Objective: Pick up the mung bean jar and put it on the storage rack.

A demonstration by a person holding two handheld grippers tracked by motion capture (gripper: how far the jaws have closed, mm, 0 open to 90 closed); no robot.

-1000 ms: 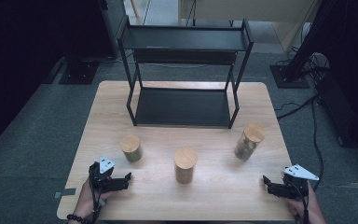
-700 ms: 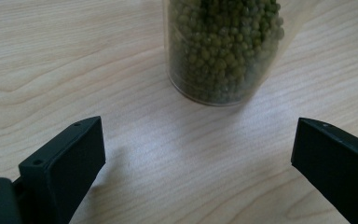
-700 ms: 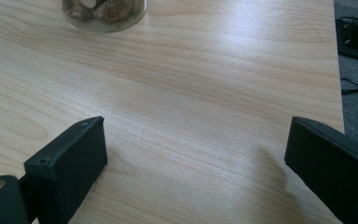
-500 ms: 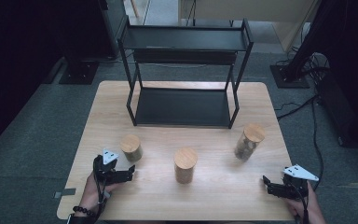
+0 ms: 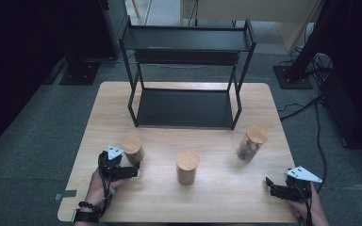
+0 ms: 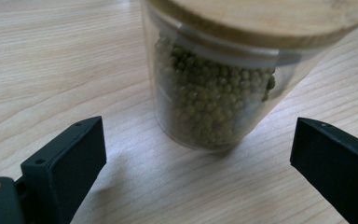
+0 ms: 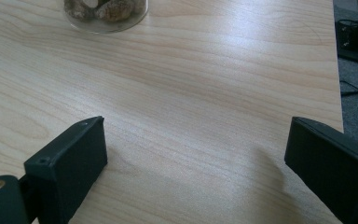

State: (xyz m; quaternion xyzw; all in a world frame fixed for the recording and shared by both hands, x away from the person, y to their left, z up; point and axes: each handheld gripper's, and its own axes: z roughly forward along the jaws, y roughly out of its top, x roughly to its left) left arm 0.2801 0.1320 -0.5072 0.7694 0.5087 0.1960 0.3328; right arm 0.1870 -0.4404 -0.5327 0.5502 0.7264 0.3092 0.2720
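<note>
Three glass jars with wooden lids stand in a row on the table. My left gripper [image 5: 128,165] is open, just short of the left jar [image 5: 133,149]. In the left gripper view this jar [image 6: 214,93] holds green beans and stands close ahead of the left gripper [image 6: 196,140], whose jaws are spread wider than it and touch nothing. The middle jar [image 5: 187,165] stands alone. My right gripper [image 5: 269,187] rests open near the front right corner, well short of the right jar [image 5: 252,142]. In the right gripper view that jar [image 7: 105,14] holds brown chunks, far ahead of the right gripper [image 7: 196,135].
A black two-tier metal shelf [image 5: 185,70] stands at the back of the wooden table [image 5: 217,197]. The table's right edge [image 7: 338,93] runs close beside the right gripper, with dark floor and cables beyond it.
My left gripper has moved forward and to the right, up to the left jar. The right gripper and all three jars have stayed where they were.
</note>
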